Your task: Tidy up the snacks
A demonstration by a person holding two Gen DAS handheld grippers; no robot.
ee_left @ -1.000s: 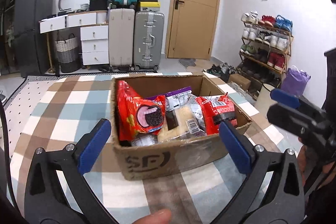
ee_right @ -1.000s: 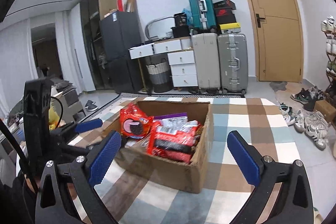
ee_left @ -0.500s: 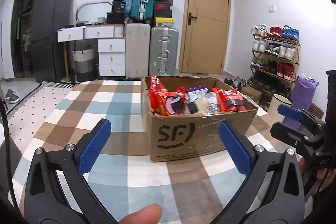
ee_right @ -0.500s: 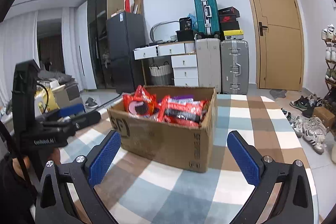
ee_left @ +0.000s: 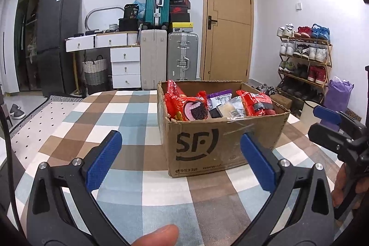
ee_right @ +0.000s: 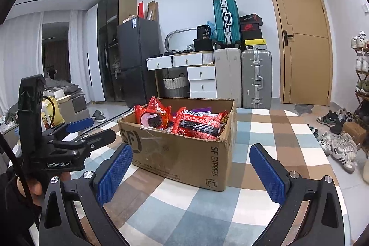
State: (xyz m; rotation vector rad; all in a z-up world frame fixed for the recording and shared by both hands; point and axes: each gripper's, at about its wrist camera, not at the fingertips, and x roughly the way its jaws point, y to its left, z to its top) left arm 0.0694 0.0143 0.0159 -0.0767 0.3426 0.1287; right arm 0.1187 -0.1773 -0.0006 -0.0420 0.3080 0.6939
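Observation:
A brown cardboard box (ee_left: 221, 142) printed "SF" stands on the checked tablecloth (ee_left: 129, 121). It is filled with snack packs: a red Oreo pack (ee_left: 191, 107) at its left, a red pack with a black band (ee_left: 258, 103) at its right, purple and pale packs between. In the right wrist view the same box (ee_right: 184, 153) shows the Oreo pack (ee_right: 153, 118) and the banded pack (ee_right: 199, 126). My left gripper (ee_left: 182, 163) is open, low before the box. My right gripper (ee_right: 190, 172) is open too, empty, near the box's right corner.
Suitcases (ee_left: 182, 59), a white drawer unit (ee_left: 125, 66) and a dark fridge (ee_left: 57, 40) line the far wall by a wooden door (ee_left: 228, 22). A shoe rack (ee_left: 304, 54) stands to the right. Shoes (ee_right: 341, 146) lie on the floor beside the table.
Both grippers have dropped from looking down into the box to a low, level view of its sides, and pulled back a little. Both stay open; the box has not moved.

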